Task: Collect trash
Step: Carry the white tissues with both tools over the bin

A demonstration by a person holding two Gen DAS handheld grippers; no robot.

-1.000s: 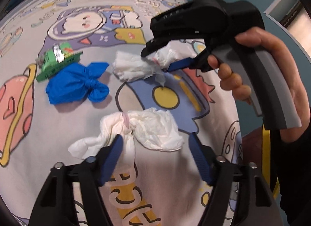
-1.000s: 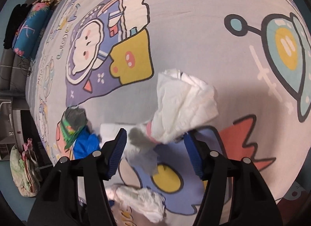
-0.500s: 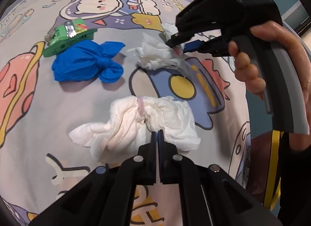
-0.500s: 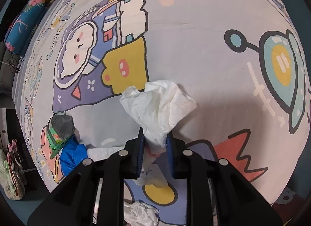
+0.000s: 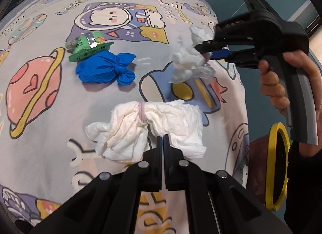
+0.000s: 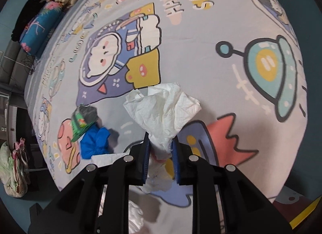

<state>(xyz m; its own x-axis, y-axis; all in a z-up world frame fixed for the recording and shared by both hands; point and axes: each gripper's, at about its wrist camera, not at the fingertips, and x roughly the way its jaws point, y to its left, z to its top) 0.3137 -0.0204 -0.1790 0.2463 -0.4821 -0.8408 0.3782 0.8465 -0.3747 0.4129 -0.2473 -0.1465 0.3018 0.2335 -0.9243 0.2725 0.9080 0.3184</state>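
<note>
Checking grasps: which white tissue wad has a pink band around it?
The large wad pinched by the left gripper; the right gripper's wad has none visible.

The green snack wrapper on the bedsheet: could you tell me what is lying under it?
The green snack wrapper rests partly on the knotted blue bag, overlapping its far edge, with the printed bedsheet beneath. Whatever lies under the overlapped part is covered.
</note>
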